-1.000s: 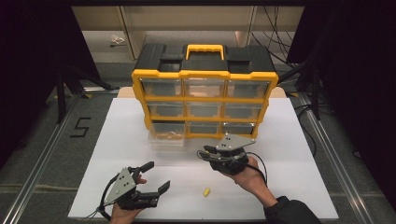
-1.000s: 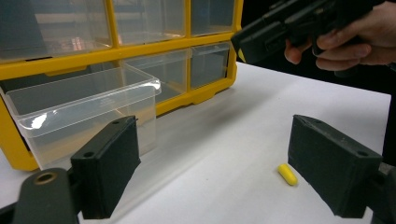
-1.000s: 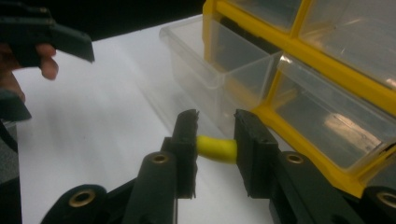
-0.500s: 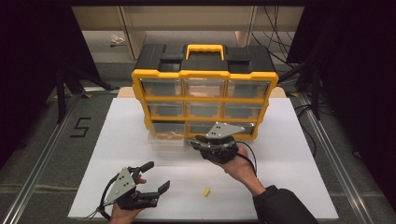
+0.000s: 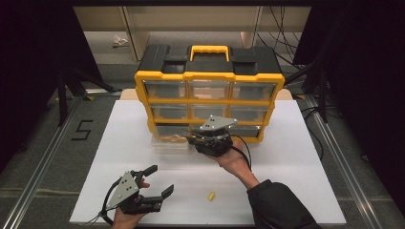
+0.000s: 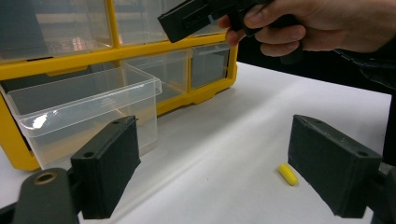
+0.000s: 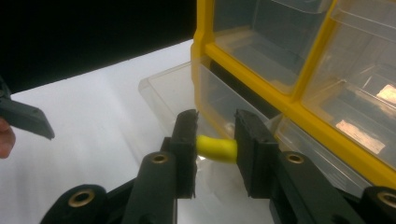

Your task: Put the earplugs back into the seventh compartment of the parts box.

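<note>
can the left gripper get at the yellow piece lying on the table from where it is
Probably yes. The left gripper is open, and the yellow piece lies loose on the bare white table just beyond its jaws. Nothing stands between; the right gripper is away at the pulled-out drawer.

R gripper point(image 5: 191, 139) w/ yellow piece point(image 7: 216, 148), now nearer pulled-out drawer point(image 5: 168, 141).

In the high view, the right gripper point(image 5: 191, 139) covers part of the yellow organizer's point(image 5: 208, 76) bottom row, and the yellow piece it holds is too small to see there. The clear drawer point(image 6: 84, 109) is cut off at the left edge in the left gripper view. The small yellow piece point(image 5: 210, 196) on the tabletop point(image 5: 296, 191) is too tiny to name.
</note>
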Demonstrator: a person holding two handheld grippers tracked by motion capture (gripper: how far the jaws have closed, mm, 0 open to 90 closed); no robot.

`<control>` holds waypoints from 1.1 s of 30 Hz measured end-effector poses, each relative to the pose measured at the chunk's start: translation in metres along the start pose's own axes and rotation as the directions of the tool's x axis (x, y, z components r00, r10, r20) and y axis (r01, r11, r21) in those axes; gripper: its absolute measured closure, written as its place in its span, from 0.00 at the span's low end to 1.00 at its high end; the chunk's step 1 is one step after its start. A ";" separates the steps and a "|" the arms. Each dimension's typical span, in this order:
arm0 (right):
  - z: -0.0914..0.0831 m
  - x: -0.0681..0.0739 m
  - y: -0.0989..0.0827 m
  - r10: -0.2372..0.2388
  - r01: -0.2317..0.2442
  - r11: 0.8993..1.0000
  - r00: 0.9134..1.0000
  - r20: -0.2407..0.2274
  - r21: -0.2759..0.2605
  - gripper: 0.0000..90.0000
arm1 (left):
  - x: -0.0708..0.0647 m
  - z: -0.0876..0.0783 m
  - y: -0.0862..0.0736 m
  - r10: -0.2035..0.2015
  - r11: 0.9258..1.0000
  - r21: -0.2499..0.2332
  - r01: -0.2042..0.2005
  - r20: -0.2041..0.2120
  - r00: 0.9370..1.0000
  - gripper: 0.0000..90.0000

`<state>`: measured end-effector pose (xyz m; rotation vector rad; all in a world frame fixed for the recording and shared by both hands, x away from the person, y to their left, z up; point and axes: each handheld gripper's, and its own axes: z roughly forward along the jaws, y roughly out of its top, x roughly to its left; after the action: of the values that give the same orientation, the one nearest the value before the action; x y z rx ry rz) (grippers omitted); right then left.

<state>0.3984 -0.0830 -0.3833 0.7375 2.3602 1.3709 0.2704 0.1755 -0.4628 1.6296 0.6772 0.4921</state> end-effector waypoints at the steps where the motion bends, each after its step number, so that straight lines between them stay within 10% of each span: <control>1: 0.002 0.000 0.001 -0.001 0.001 1.000 1.000 0.000 0.000 0.78 | 0.000 0.000 0.000 0.000 1.000 0.000 0.000 0.001 1.000 0.18; 24: 0.045 0.001 0.011 0.007 -0.006 0.999 1.000 -0.016 0.051 0.76 | 0.001 0.000 0.000 -0.004 1.000 0.005 0.004 0.001 1.000 0.18; 33: 0.043 -0.004 0.009 0.030 -0.031 0.999 0.999 0.011 0.043 0.54 | 0.001 0.000 0.000 -0.006 1.000 0.005 0.006 0.002 1.000 0.18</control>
<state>0.4256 -0.0507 -0.3970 0.7939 2.3865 1.3288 0.2712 0.1764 -0.4627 1.6323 0.6824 0.4850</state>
